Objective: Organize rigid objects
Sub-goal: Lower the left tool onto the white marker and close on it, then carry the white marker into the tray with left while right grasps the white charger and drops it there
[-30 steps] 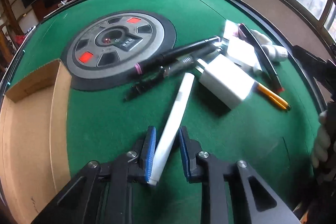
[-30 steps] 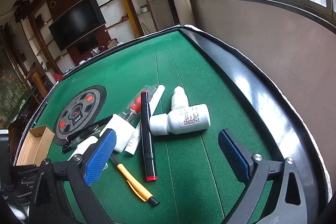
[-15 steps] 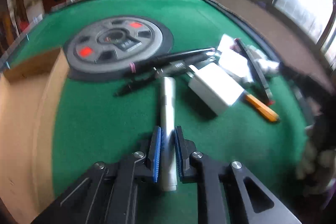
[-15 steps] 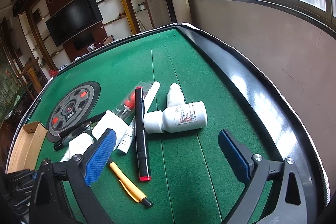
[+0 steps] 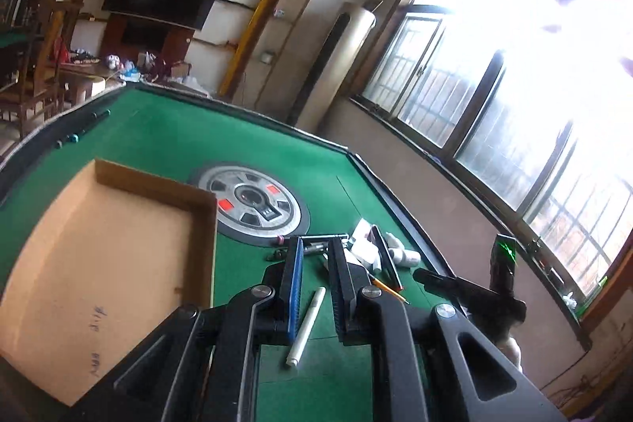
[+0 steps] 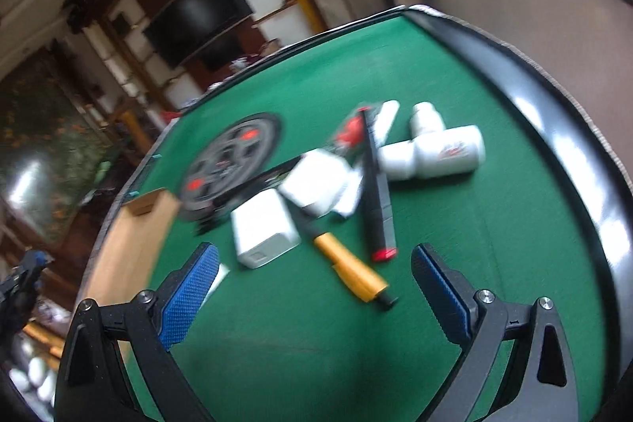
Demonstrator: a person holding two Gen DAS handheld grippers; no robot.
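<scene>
My left gripper (image 5: 315,256) is open and raised above the green table; a white pen (image 5: 306,326) lies on the felt below and between its jaws, not held. The open cardboard box (image 5: 99,256) sits to its left. My right gripper (image 6: 314,263) is open and empty, just in front of the pile: an orange pen (image 6: 354,273), a white charger block (image 6: 263,228), a black marker with a red end (image 6: 378,192) and white bottles (image 6: 435,153). The pile also shows in the left wrist view (image 5: 376,252).
A round grey disc (image 5: 257,210) with red marks is set in the table's middle. The black table rim (image 6: 554,113) runs along the right. The cardboard box (image 6: 126,248) stands at the left edge of the right wrist view.
My left gripper had shut on the white pen; now it is open and lifted, and the pen lies on the felt nearer the box. My right gripper has moved closer to the pile.
</scene>
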